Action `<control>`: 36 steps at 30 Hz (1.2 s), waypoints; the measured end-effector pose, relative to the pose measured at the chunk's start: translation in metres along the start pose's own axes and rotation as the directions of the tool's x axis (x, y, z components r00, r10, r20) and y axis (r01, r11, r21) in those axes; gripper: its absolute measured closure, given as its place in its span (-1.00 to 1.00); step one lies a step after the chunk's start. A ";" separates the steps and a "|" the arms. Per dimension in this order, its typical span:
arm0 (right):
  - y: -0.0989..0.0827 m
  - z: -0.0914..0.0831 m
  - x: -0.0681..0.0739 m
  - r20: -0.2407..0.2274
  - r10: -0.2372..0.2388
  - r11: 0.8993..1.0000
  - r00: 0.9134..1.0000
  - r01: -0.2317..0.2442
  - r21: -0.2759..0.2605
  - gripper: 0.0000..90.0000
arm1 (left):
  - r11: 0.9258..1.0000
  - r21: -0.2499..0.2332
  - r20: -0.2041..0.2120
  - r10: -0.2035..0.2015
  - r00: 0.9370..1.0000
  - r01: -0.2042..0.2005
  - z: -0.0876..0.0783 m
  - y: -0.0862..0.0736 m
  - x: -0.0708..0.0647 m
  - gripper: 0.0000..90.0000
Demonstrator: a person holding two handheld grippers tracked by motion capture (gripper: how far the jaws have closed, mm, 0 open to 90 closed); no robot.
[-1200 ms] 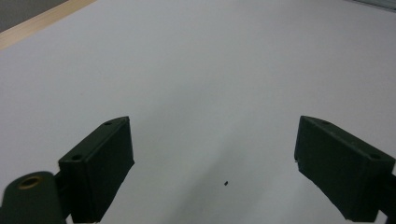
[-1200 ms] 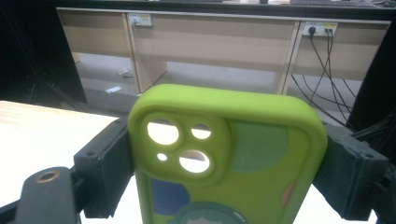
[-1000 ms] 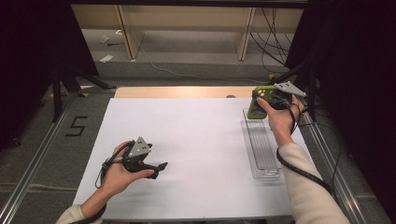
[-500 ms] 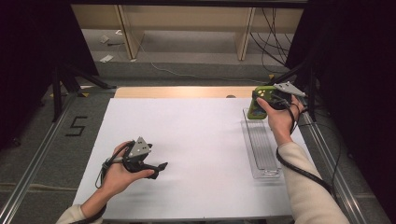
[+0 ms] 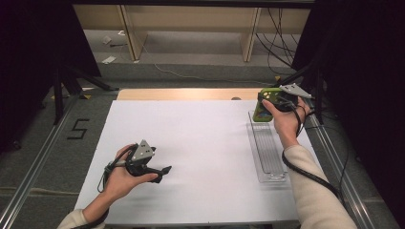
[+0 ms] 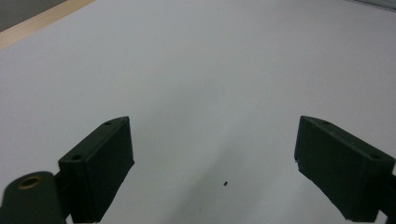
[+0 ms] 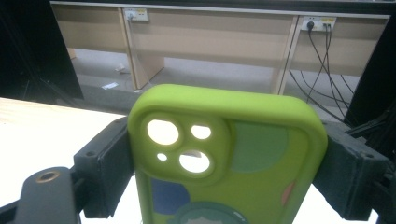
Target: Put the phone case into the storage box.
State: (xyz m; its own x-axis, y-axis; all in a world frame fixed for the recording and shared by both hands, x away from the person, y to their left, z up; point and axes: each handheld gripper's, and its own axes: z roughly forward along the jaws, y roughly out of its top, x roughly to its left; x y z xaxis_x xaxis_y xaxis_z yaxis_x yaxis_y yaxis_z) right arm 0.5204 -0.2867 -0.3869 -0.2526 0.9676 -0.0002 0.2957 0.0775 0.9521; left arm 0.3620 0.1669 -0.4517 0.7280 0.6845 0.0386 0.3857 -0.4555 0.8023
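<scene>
Right gripper [image 5: 267, 101] is clamped on the sides of a lime green phone case [image 7: 224, 158], up by the worktop's [image 5: 200, 143] far right corner, over the clear tray's [image 5: 267, 152] far end. Left gripper [image 5: 162, 171] sits wide and empty near the front left.
</scene>
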 end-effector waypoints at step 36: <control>-0.003 0.008 -0.001 0.004 -0.002 1.000 1.000 0.002 0.015 -0.63 | 1.000 0.000 0.002 0.001 1.000 -0.001 0.000 0.000 0.000 -0.75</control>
State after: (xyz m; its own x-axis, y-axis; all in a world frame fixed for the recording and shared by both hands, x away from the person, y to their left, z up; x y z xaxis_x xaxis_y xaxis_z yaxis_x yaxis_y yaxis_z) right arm 0.5272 -0.2856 -0.3922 -0.2492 0.9684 -0.0033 0.3095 0.0829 0.9473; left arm 0.3622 0.1667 -0.4519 0.7296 0.6829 0.0379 0.3851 -0.4560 0.8023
